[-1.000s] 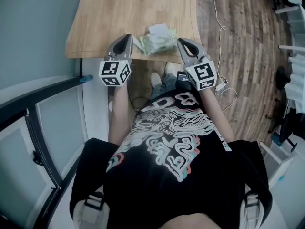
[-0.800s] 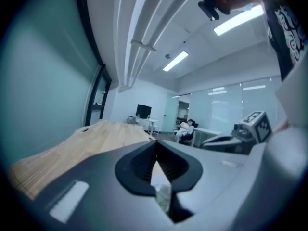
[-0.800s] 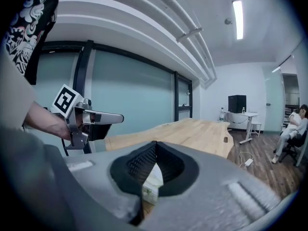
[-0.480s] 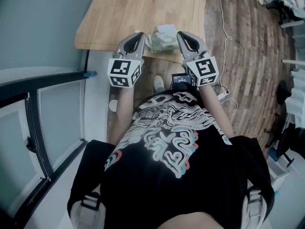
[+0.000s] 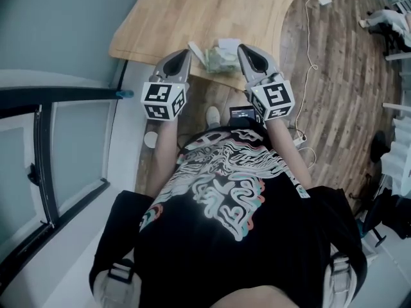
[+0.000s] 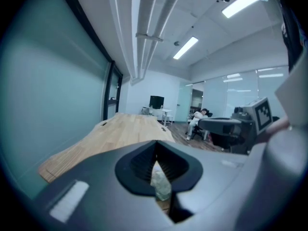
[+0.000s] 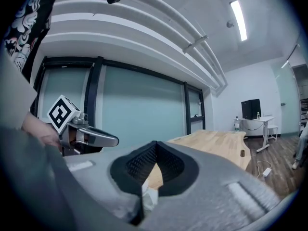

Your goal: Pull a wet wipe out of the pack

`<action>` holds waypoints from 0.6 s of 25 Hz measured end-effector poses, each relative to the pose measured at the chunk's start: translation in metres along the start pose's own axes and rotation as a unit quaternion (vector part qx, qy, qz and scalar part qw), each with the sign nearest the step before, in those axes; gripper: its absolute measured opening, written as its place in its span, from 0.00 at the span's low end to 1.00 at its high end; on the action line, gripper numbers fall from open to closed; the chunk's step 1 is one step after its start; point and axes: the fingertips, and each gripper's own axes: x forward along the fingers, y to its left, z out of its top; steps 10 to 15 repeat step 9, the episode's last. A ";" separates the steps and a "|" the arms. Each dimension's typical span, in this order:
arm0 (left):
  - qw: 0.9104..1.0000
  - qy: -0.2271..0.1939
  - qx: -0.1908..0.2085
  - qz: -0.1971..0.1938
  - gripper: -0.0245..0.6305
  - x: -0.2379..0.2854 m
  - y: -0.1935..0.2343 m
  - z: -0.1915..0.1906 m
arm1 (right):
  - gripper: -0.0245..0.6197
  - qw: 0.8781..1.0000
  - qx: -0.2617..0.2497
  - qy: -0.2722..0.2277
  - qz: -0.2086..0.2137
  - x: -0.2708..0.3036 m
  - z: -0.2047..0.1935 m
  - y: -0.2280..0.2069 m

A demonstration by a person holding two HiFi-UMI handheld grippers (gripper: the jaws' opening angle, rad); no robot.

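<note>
left gripper view shows me the left gripper point(image 6: 155, 147) with its fingers point(image 6: 134, 163) closed tip to tip and nothing pinched at the tips. through the hollow just under them i see a greenish piece of the wet wipe pack point(image 6: 161, 186), lying further off on the wooden counter point(image 6: 115, 134).

right gripper view tells much the same. the right gripper point(image 7: 156, 146) has its dark fingers point(image 7: 132, 168) shut together and empty at the tips. a pale crumpled bit shows through the gap beneath them, but i cannot tell whether it is the pack or a wipe.

from the head view, both grippers hang over the near edge of the counter, tips pointing away from the body. the pack sits on the counter between them, close to that edge. the left tip is just beside the pack's left side and the right tip just beside its right side. i cannot tell whether either one touches it. a white wipe point(image 5: 226, 43) sticks out of the pack's top. to the right of the counter is a wooden floor point(image 5: 340, 88) with a thin white cable point(image 5: 309, 31) trailing across it.
</note>
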 end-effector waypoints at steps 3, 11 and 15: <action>1.000 -0.001 -0.019 0.001 0.02 -0.005 -0.004 0.000 | 0.04 1.000 -0.003 -0.002 0.008 -0.002 0.003 0.000; 1.000 0.004 -0.025 0.016 0.02 -0.004 -0.008 0.002 | 0.04 1.000 -0.004 -0.005 0.011 -0.008 0.006 -0.006; 1.000 0.004 -0.025 0.016 0.02 -0.004 -0.008 0.002 | 0.04 1.000 -0.004 -0.005 0.011 -0.008 0.006 -0.006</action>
